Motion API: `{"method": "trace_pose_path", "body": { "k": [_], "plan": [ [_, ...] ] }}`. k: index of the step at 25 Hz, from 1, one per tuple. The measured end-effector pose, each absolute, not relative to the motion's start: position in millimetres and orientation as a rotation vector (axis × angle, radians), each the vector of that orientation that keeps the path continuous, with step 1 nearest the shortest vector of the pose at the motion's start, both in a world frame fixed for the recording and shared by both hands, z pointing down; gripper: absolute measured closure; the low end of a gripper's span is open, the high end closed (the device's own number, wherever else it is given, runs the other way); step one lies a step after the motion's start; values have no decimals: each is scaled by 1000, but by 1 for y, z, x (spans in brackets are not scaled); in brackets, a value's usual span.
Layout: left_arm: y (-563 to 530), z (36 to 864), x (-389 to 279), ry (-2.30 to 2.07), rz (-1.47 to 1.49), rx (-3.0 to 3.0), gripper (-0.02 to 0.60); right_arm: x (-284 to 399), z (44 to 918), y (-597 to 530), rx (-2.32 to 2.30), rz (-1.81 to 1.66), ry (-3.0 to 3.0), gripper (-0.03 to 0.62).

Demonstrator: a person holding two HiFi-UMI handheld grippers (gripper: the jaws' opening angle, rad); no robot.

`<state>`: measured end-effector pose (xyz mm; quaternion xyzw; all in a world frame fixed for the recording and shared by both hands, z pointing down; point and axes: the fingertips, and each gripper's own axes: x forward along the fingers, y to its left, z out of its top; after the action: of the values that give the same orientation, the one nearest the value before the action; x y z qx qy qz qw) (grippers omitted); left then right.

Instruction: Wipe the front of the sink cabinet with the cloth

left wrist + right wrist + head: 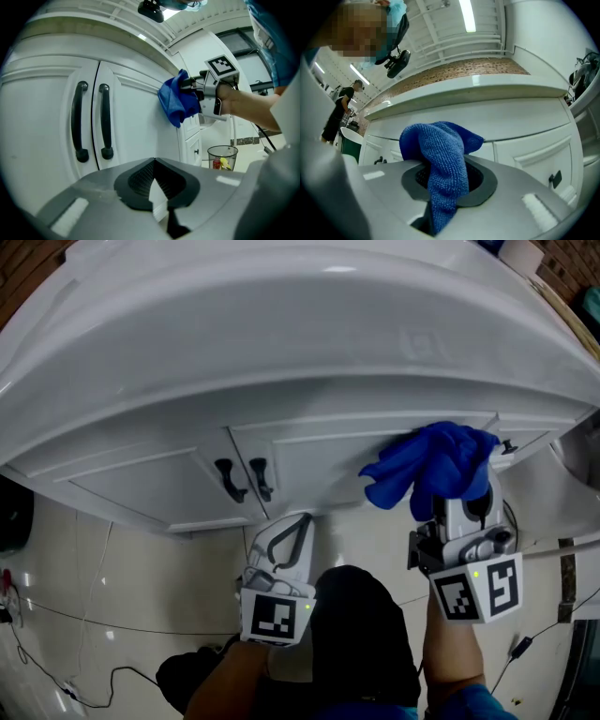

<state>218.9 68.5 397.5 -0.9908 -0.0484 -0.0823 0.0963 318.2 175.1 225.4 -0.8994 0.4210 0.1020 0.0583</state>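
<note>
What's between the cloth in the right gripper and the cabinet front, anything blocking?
Nothing visible. The blue cloth, clamped in the right gripper, appears to press on the cabinet front, right of the black handles. The left gripper hangs lower, shut and empty, clear of that patch.

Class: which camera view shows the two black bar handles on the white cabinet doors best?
The left gripper view: both black bar handles appear large, upright and side by side. The head view shows them small, from above. The right gripper view barely catches them, low at its left.
</note>
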Motion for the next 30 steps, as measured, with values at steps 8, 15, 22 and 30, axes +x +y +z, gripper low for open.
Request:
{"method": "trace_pose_path", "body": {
  "k": [8,15,22,30],
  "plan": [
    [74,400,225,-160,-225,-2962,577,326,333,173,-2798,-24,1329,517],
    [79,436,229,-176,-377,-2961,577,330,441,170,-2814,-345,1400,517],
    [77,498,227,-189,-599,-2967,577,332,520,169,-2831,-615,1451,517],
    [77,510,230,-206,-659,-2981,577,325,553,171,-2781,-761,1441,516]
  ]
}}
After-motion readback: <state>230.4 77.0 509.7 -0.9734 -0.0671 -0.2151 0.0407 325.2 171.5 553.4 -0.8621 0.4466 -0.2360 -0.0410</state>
